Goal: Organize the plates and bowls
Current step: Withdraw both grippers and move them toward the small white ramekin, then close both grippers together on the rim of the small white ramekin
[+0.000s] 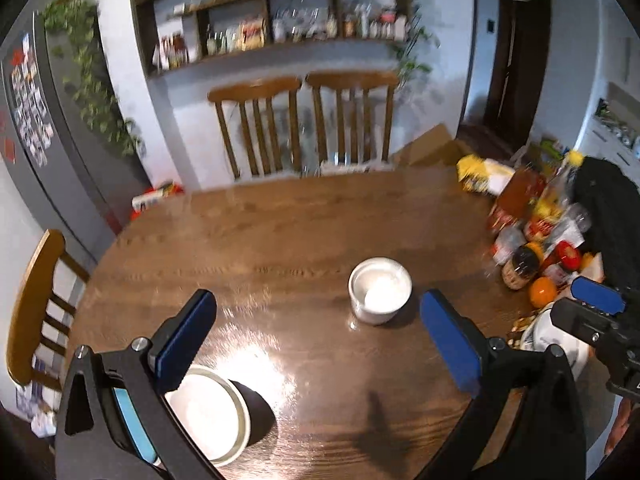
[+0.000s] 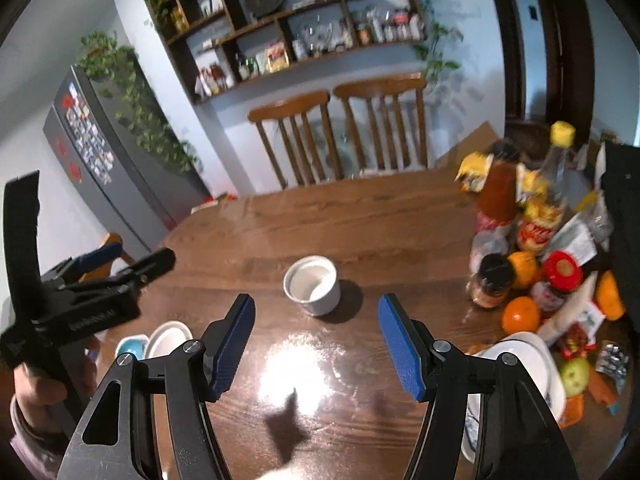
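no legible text, jar and packet labels (image 2: 538,232) blurred (claw lettering unreadable too)

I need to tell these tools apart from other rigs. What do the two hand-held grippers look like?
Both match: the left hand-held gripper and right hand-held gripper have black angular frames with cut-out slots, silver pivot screws and flat blue textured finger pads. In the right wrist view, white lettering marks the left body, and a greyish-mauve sleeve cuff shows.

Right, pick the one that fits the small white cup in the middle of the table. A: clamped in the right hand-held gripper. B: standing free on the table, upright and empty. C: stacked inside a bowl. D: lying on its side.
B: the cup stands upright and empty on bare table, ahead of the open right hand-held gripper, untouched.
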`<state>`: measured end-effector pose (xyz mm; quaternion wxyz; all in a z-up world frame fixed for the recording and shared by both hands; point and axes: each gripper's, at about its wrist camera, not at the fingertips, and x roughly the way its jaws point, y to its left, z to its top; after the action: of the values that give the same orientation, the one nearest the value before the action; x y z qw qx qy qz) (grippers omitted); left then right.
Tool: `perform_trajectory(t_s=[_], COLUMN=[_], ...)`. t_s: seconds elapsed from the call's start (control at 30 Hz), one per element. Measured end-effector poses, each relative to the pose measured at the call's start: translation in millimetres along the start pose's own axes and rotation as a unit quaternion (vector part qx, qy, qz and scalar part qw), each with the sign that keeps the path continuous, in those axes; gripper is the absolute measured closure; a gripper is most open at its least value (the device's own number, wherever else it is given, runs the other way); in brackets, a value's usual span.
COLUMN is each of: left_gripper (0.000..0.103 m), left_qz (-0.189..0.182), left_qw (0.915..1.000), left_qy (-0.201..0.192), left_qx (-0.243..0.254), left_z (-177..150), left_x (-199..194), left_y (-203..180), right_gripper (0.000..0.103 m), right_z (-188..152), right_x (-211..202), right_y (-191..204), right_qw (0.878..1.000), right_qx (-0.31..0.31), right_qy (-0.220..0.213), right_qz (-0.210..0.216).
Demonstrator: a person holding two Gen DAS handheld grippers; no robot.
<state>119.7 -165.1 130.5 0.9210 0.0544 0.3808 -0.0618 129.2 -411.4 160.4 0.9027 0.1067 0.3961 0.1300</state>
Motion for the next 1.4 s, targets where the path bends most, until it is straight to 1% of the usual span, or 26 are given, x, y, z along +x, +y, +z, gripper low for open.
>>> perform_trajectory(t_s=[0.17, 0.23, 0.33, 0.47, 0.5, 0.57, 0.7, 0.8, 1.0, 1.1, 1.13, 1.2, 1.23, 1.27, 1.3, 1.37, 1.4], left_gripper=[0.001, 0.001, 0.001, 0.001, 0.001, 0.002, 0.002, 0.005, 0.013, 0.024, 0.029, 0.033, 0.037, 0.042, 0.044, 0.051, 0.052], left_qz=[0.011, 0.012, 0.026, 0.025, 0.026, 0.029, 0.025, 0.02, 0.013, 0.011, 0.01, 0.004, 0.003, 0.0, -0.003, -0.013, -0.017], left_qw=[0.9986, 0.9978, 0.9962, 0.9934, 0.9926, 0.9919, 0.9907, 0.9894, 0.9883, 0.9879, 0.9876, 0.9875, 0.9877, 0.988, 0.988, 0.9878, 0.9876], left_qy=[0.046, 0.057, 0.074, 0.102, 0.109, 0.114, 0.12, 0.129, 0.138, 0.142, 0.143, 0.144, 0.143, 0.141, 0.141, 0.142, 0.143], left_qx=[-0.022, -0.032, -0.038, -0.047, -0.047, -0.048, -0.059, -0.065, -0.064, -0.063, -0.063, -0.064, -0.063, -0.063, -0.062, -0.062, -0.063], left_z=[-10, -10, -13, -16, -18, -19, -19, -20, -19, -20, -20, -20, -20, -20, -20, -19, -20], left_x=[52, 68, 96, 128, 137, 147, 162, 172, 185, 189, 190, 193, 193, 192, 193, 194, 194], left_y=[-4, -4, -8, -12, -14, -14, -13, -14, -20, -22, -23, -25, -25, -27, -29, -31, -32], right_gripper=[0.038, 0.038, 0.038, 0.038, 0.038, 0.038, 0.038, 0.038, 0.038, 0.038, 0.042, 0.054, 0.057, 0.06, 0.062, 0.065, 0.068], right_z=[7, 10, 12, 12, 12, 13, 19, 19, 19, 18, 18, 17, 17, 17, 16, 16, 16], right_x=[49, 73, 107, 138, 138, 158, 177, 191, 215, 219, 220, 223, 225, 226, 226, 227, 227], right_y=[-13, -17, -23, -27, -27, -28, -27, -28, -27, -25, -25, -24, -24, -23, -23, -26, -27], right_qw=[0.999, 0.998, 0.997, 0.995, 0.995, 0.994, 0.992, 0.991, 0.986, 0.985, 0.985, 0.985, 0.984, 0.984, 0.984, 0.984, 0.984], right_qx=[0.011, 0.016, 0.023, 0.032, 0.032, 0.034, 0.032, 0.037, 0.042, 0.04, 0.038, 0.033, 0.033, 0.031, 0.029, 0.03, 0.03], right_qy=[0.038, 0.056, 0.079, 0.094, 0.094, 0.104, 0.115, 0.126, 0.152, 0.155, 0.157, 0.161, 0.163, 0.165, 0.165, 0.167, 0.167], right_qz=[0.001, 0.001, 0.007, 0.02, 0.02, 0.027, 0.03, 0.037, 0.055, 0.059, 0.059, 0.06, 0.062, 0.061, 0.056, 0.053, 0.052])
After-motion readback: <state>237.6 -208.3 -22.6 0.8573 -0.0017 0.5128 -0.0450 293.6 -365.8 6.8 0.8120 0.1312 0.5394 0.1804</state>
